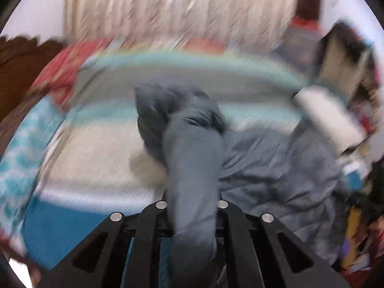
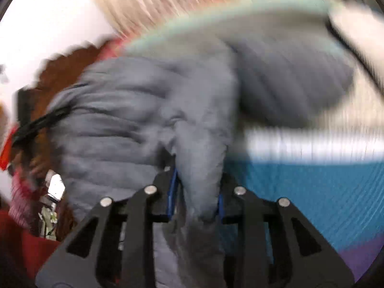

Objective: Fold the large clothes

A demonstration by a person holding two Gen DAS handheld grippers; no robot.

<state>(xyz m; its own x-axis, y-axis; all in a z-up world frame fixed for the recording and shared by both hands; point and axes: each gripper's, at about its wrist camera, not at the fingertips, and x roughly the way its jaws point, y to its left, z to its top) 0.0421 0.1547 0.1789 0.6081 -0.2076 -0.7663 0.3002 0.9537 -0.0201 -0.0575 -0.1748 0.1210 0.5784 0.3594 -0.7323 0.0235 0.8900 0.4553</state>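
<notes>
My left gripper (image 1: 192,206) is clamped on a thick bunch of the grey garment (image 1: 276,168), which rises between the fingers and ends in a crumpled knot ahead of them; the rest of the cloth trails off to the right of this gripper and lies rumpled on the bed (image 1: 96,148). To the left of this gripper the bed is bare, pale and teal stripes with a blue band nearest me, so that side is open room; ahead, the bed's far edge curves under a pale curtain (image 1: 180,7), and a brown headboard (image 1: 16,72) closes the far left. A white shape (image 1: 328,117) sits to the right, beyond the cloth, too smeared to name. My right gripper (image 2: 195,192) is likewise closed on a fold of the garment (image 2: 120,120), the cloth pinched between blue-lined pads (image 2: 171,192); most of the grey mass billows to the left of it and ahead, hiding the bed there. To the right of this gripper lies open bed (image 2: 312,192), blue with a white stripe beyond. The curtain (image 2: 156,0) hangs ahead, a white wall on the left. Both views are heavily blurred: the clutter at the right edge of the left view and the red and dark things at the left edge of the right view cannot be made out, and the garment's edges and hems are lost in the folds.
</notes>
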